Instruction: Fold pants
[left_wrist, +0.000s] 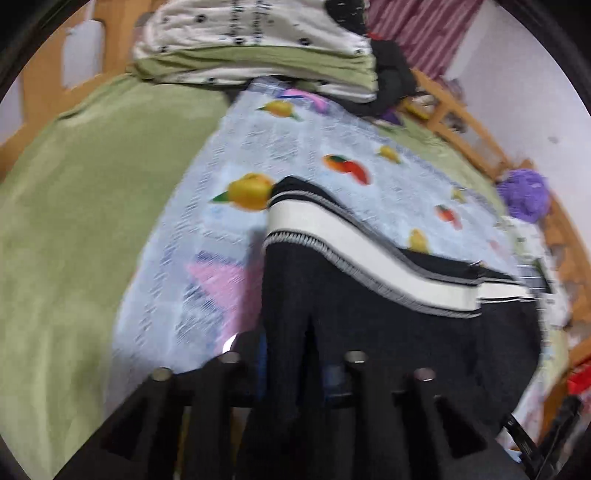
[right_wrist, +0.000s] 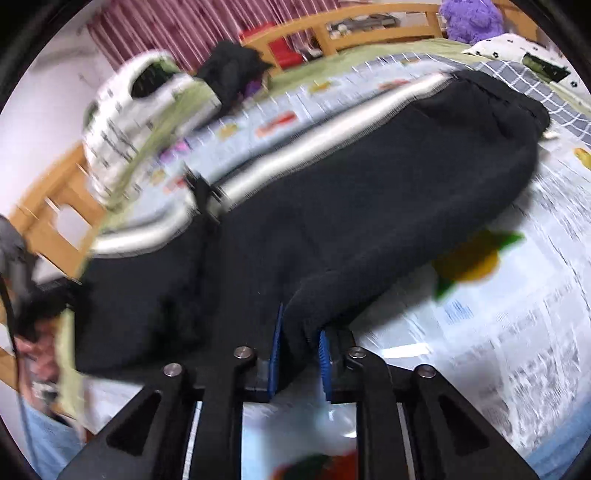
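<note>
**A:** Where are the black pants (right_wrist: 332, 192) right now?

**B:** On the bed, spread over the fruit-print sheet (left_wrist: 295, 147) that covers the green blanket (left_wrist: 74, 221). Both tongs have them. The right tongs (right_wrist: 297, 354) are pinched narrow on a bunch of black cloth between the blue pads (right_wrist: 275, 347). In the left wrist view the cloth runs down into the left tongs (left_wrist: 291, 369) as well, so I judge them closed on it, though blur hides the tips.

**A:** How far along is the fold?

**B:** Early to middle, I'd say. The white side stripe (left_wrist: 369, 251) shows in two lengths that meet end to end, and the fabric looks doubled, so one fold may be underway. The cloth is lifted near the tongs and not laid flat.

**A:** What remains?

**B:** Laying the held edge down, squaring it, and probably another fold. The folded bedding stack (left_wrist: 258, 48) sits well apart at the bed's far end.
</note>
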